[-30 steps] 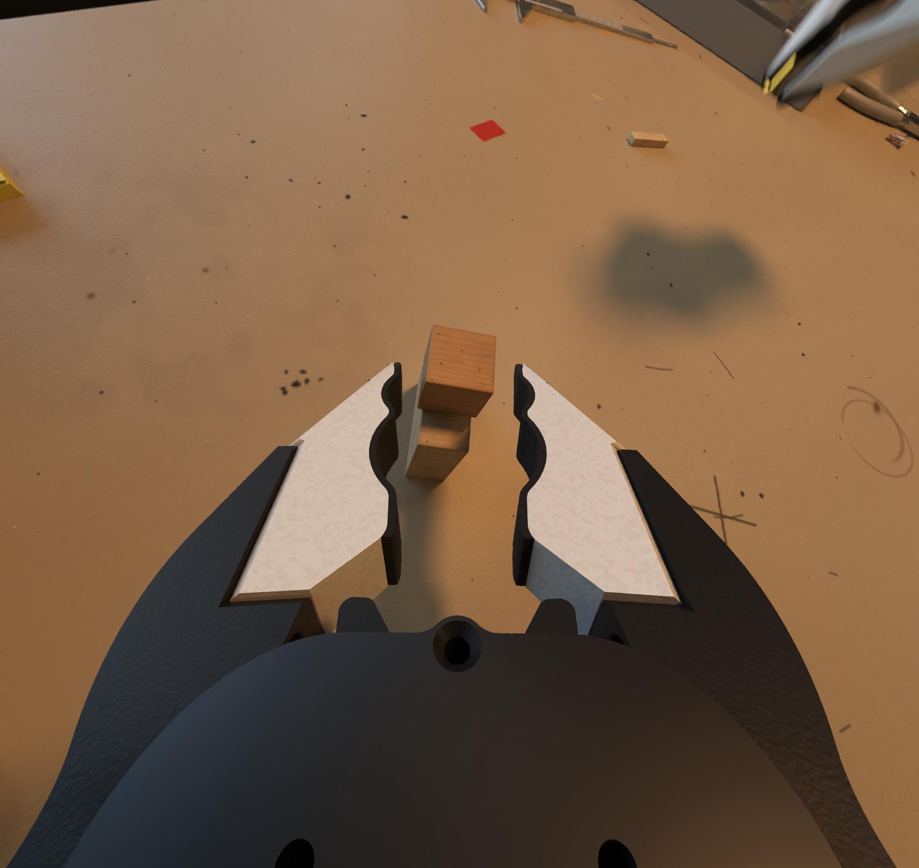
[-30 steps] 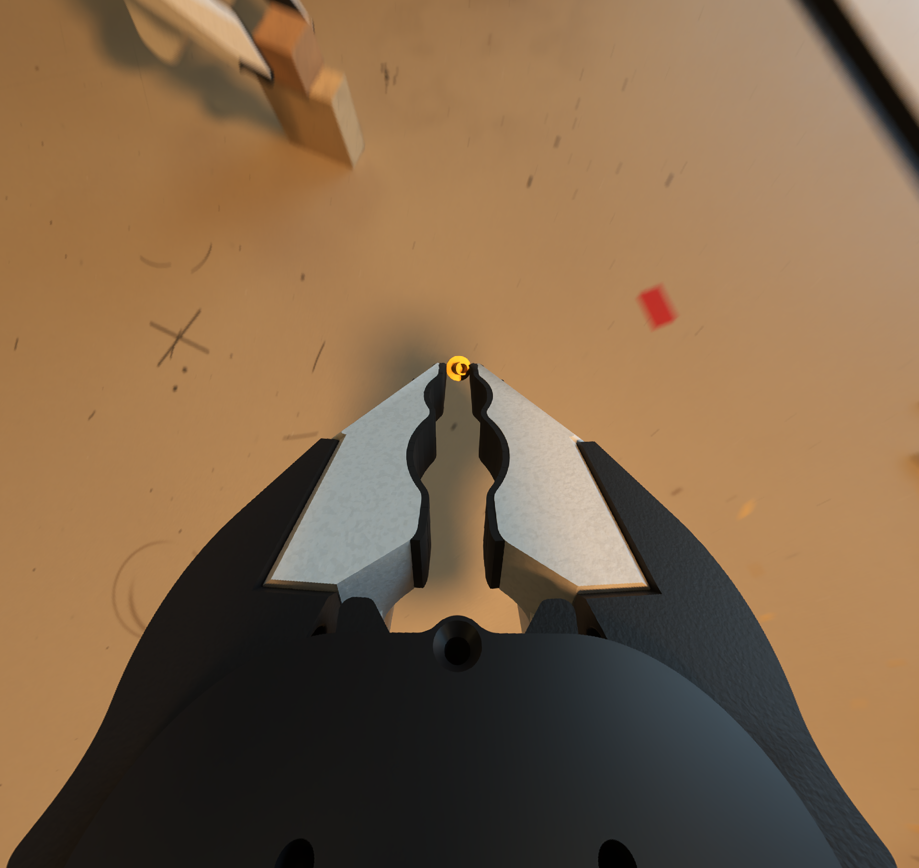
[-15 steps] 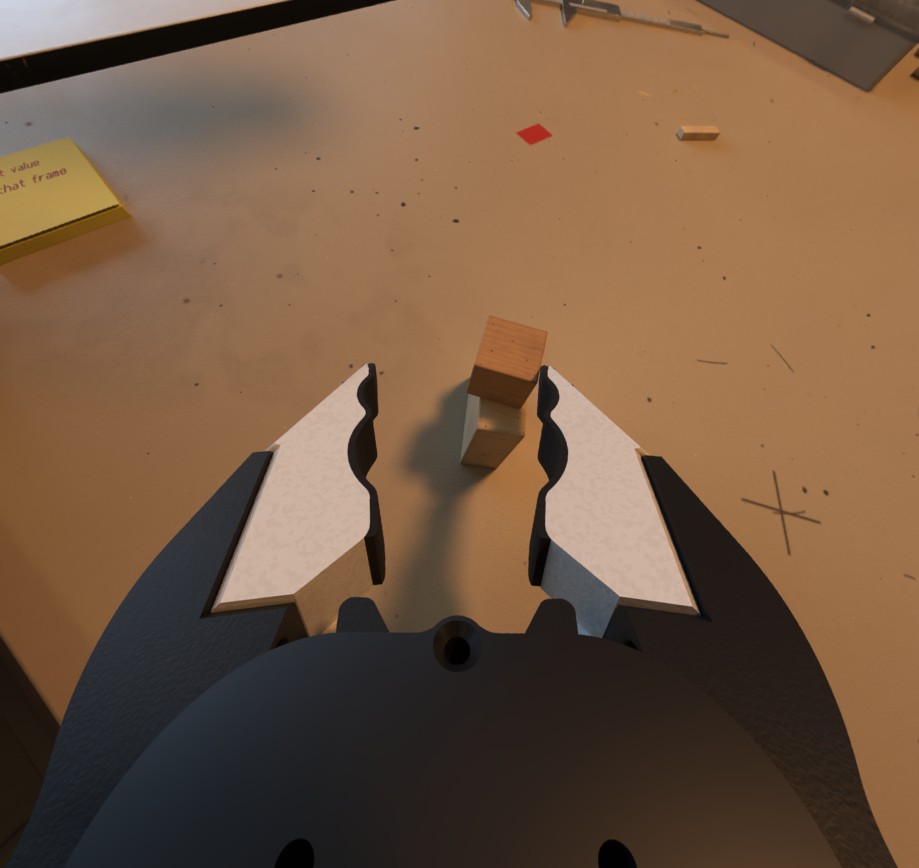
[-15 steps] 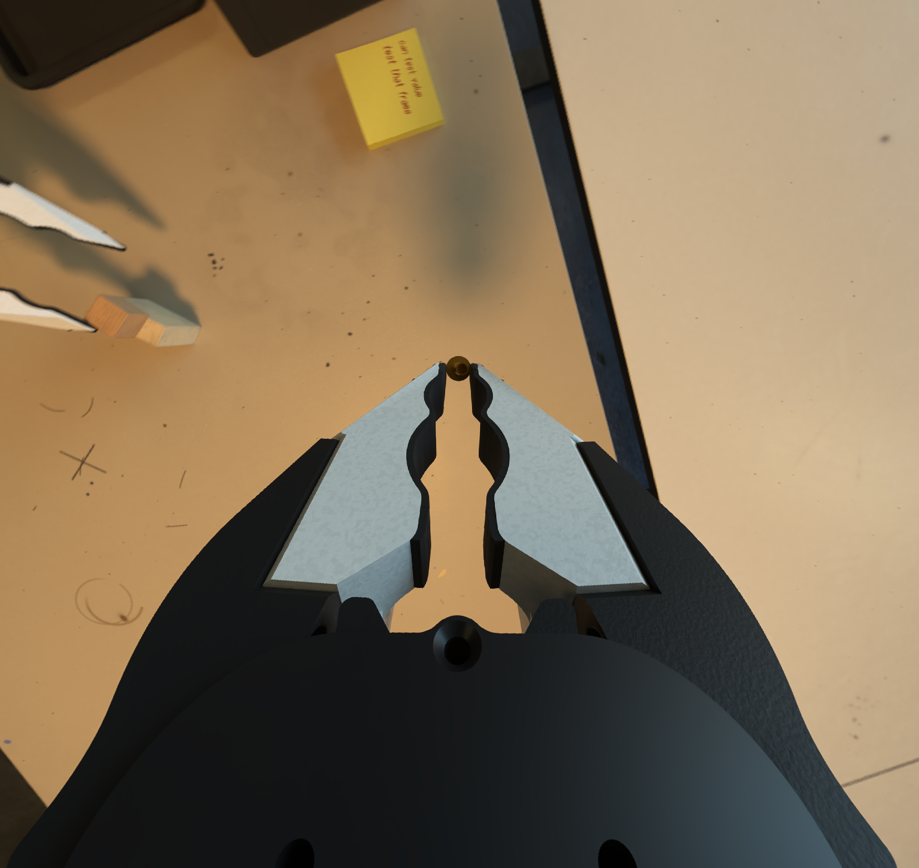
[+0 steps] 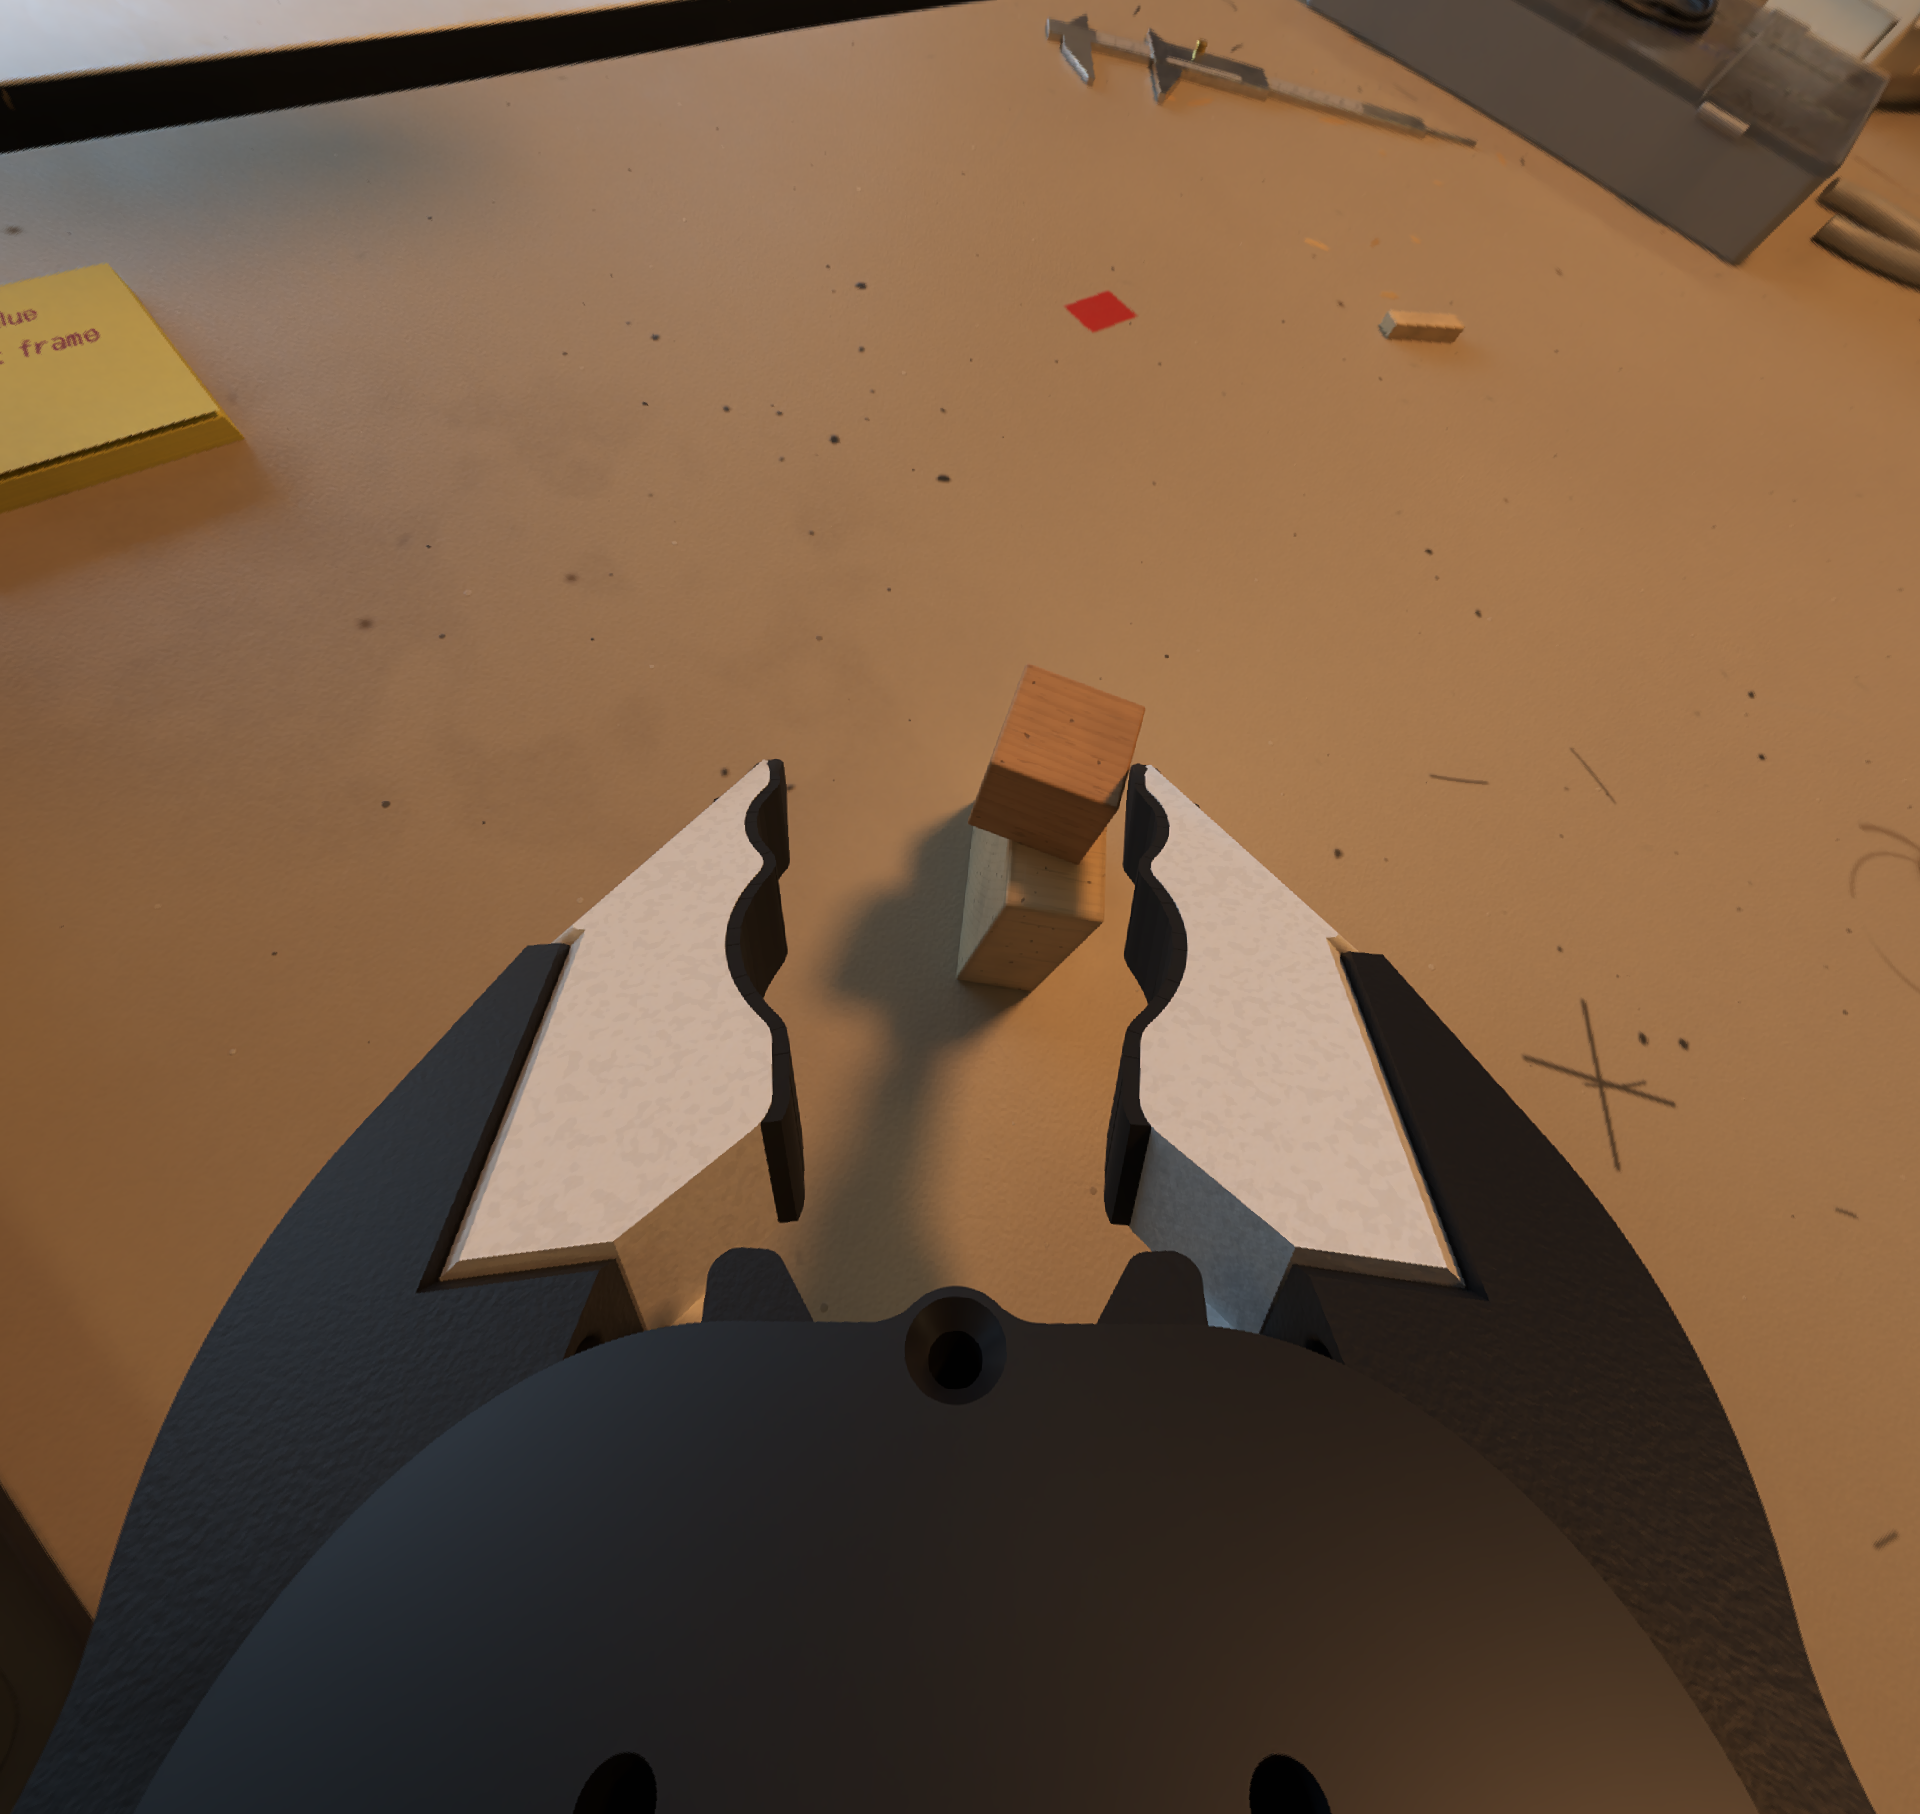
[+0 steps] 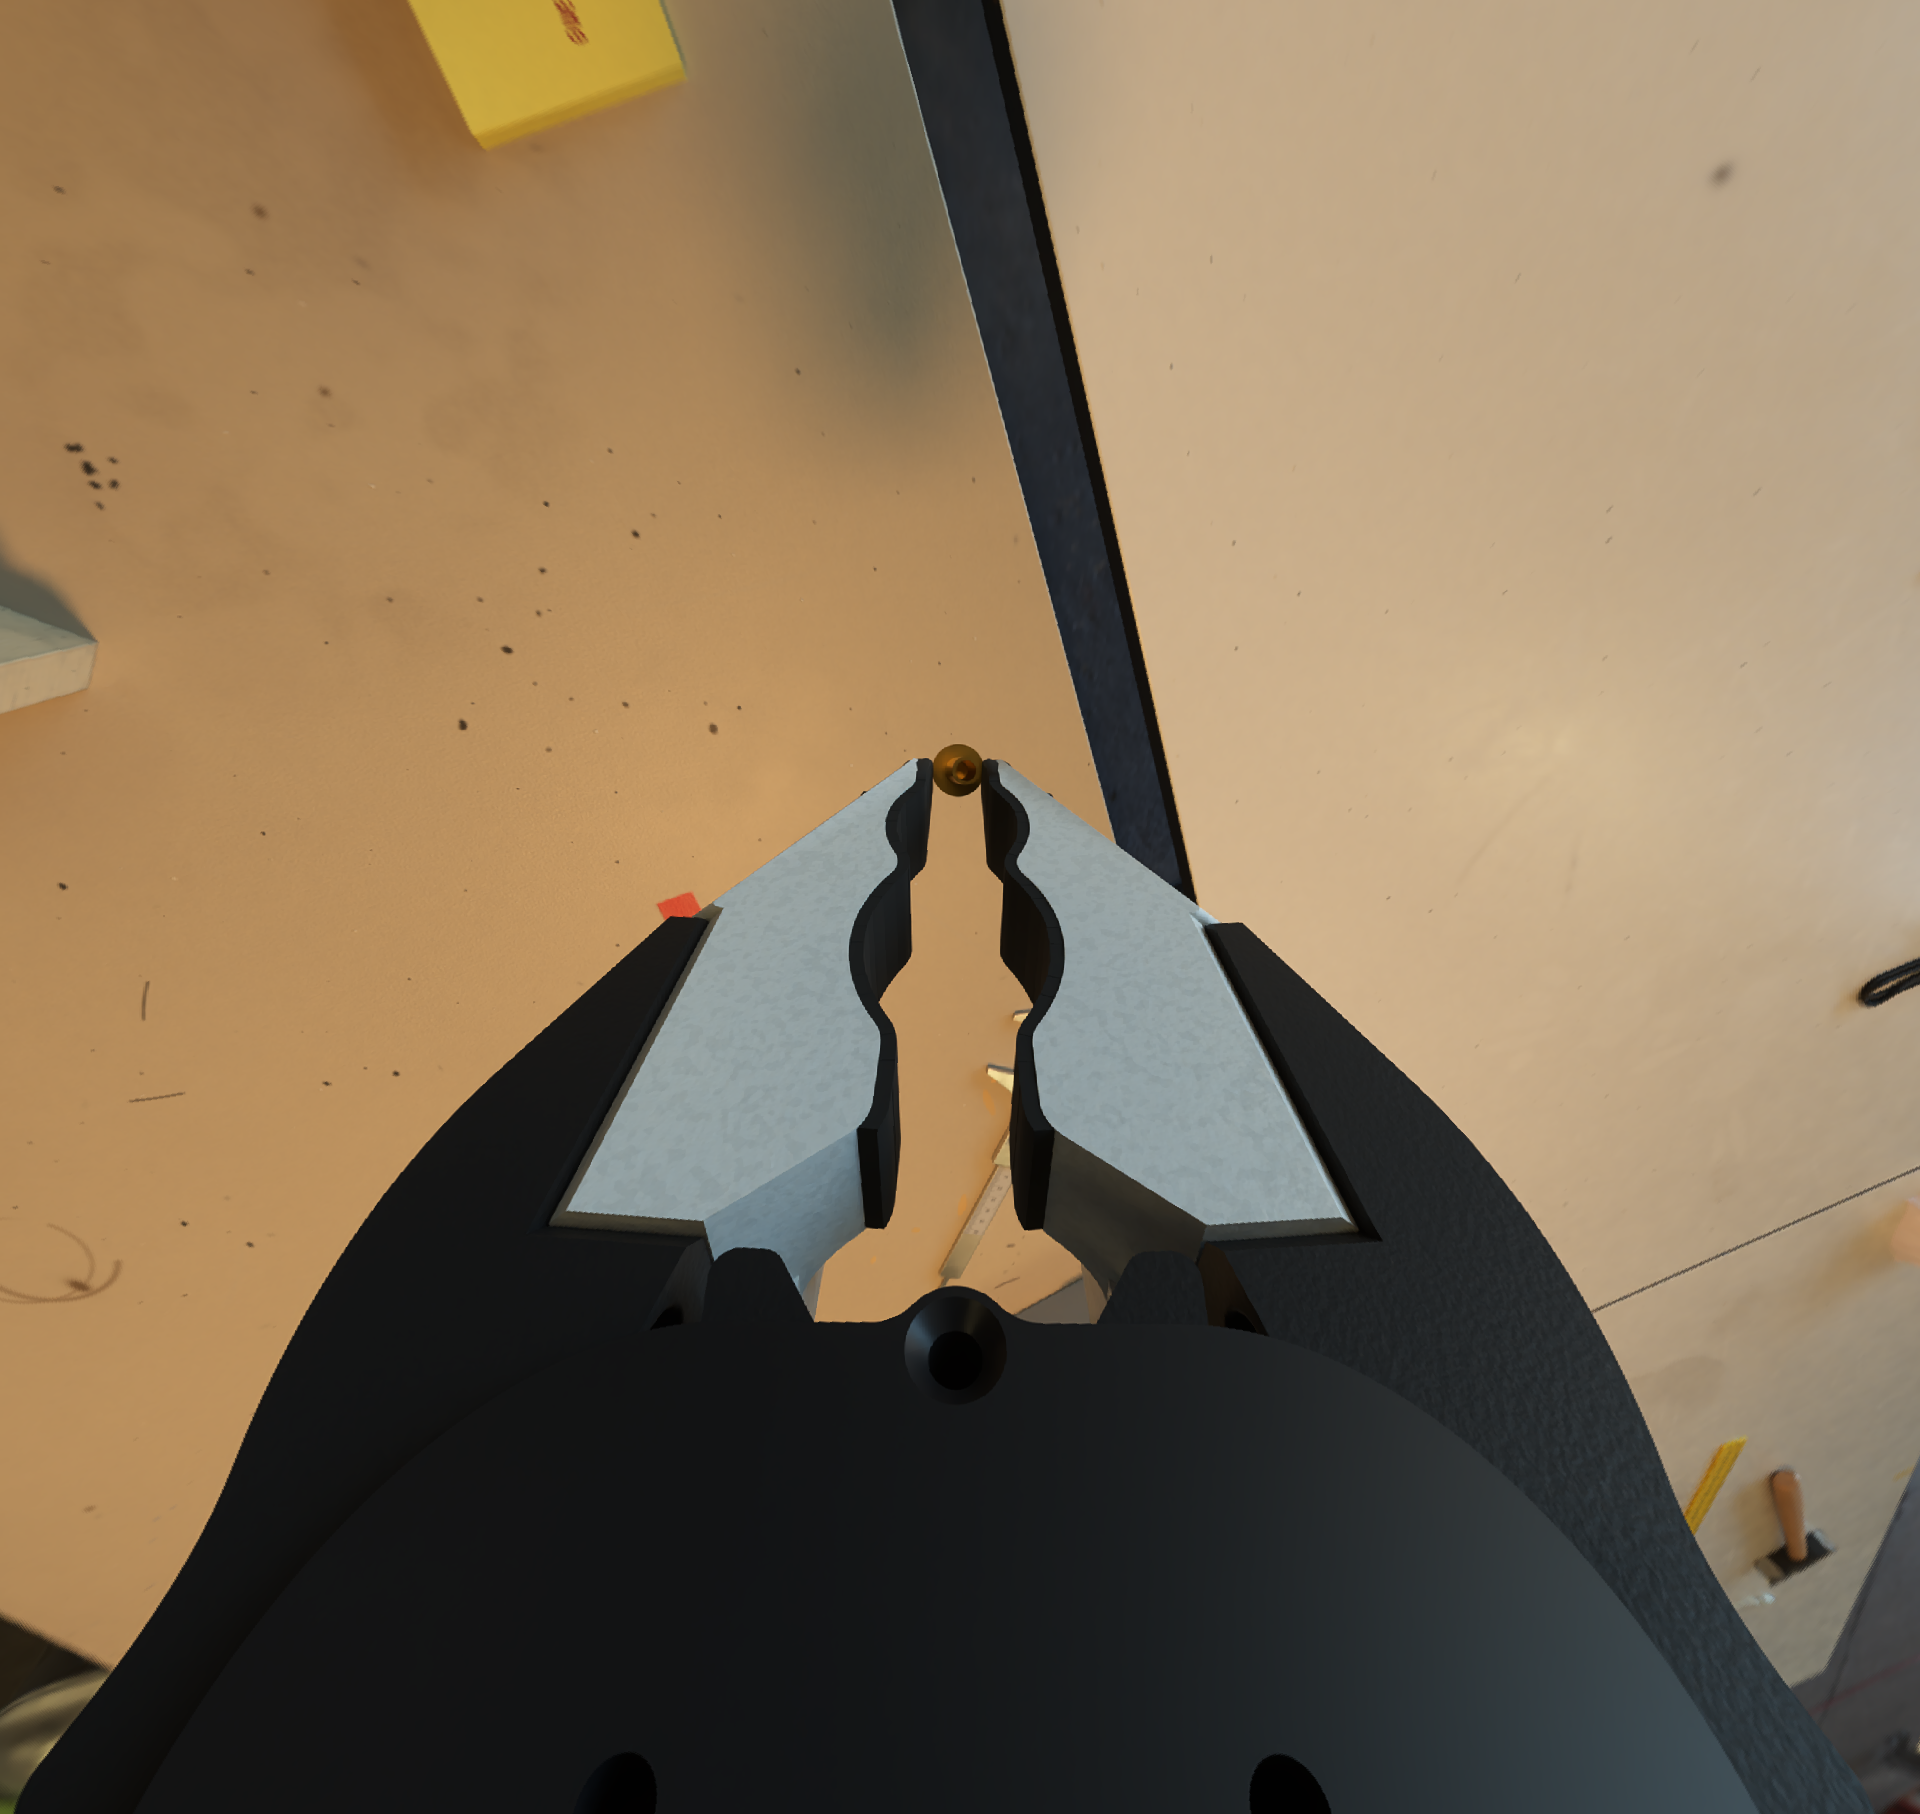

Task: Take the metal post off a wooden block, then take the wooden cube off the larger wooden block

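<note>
A brown wooden cube (image 5: 1060,762) sits askew on a paler wooden block (image 5: 1023,917) that stands on the tan table. My left gripper (image 5: 956,788) is open around the stack. The cube lies close to the right fingertip (image 5: 1143,808), with a wide gap to the left one. My right gripper (image 6: 956,793) is shut on a small brass-coloured metal post (image 6: 956,767), seen end-on at the fingertips. It holds the post above the table near the black table edge (image 6: 1039,414). The blocks do not show in the right wrist view.
A yellow pad (image 5: 83,382) lies far left and also shows in the right wrist view (image 6: 530,8). A red square (image 5: 1099,312), a small wood piece (image 5: 1420,325), a metal caliper (image 5: 1226,76) and a grey box (image 5: 1590,71) lie beyond the stack.
My left gripper has opened wider and shifted left, so the stack now sits by its right finger. My right gripper has swung away from the blocks toward the table edge with the post.
</note>
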`<state>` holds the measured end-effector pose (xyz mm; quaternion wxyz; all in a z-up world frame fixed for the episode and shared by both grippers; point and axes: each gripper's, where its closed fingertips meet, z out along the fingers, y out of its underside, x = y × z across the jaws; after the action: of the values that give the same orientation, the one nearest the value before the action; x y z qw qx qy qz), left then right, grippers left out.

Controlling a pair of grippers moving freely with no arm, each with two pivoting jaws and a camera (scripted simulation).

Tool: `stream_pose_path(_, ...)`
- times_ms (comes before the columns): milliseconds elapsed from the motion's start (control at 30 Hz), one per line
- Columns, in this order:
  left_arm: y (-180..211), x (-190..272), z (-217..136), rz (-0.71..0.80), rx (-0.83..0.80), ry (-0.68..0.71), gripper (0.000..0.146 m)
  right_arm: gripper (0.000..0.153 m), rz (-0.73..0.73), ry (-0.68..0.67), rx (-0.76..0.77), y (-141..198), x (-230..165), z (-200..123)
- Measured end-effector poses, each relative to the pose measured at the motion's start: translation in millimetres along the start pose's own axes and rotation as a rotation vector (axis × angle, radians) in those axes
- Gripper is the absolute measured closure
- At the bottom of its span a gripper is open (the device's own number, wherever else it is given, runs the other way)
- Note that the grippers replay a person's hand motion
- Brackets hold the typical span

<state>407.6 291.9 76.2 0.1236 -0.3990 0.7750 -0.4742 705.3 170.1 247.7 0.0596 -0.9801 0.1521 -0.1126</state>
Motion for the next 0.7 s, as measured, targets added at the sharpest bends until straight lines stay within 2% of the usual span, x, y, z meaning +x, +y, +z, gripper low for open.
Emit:
stream_pose_path(167,-6,2,-1,-0.022,0.040,0.021,0.070,0.143,-0.069,0.019,0.143,10,-36,-45)
stream_pose_path(267,-5,3,2,-0.025,0.032,0.029,0.065,0.143,-0.104,0.031,0.216,37,-72,-68)
stream_pose_path(367,-5,7,5,-0.023,0.030,0.041,0.066,0.143,-0.102,0.034,0.280,74,-109,-79)
stream_pose_path(500,-3,12,8,-0.003,0.008,0.045,0.072,0.143,-0.056,0.003,0.351,124,-165,-71)
stream_pose_path(700,0,16,12,0.010,-0.004,0.053,0.084,0.143,0.066,-0.072,0.387,193,-243,-25)
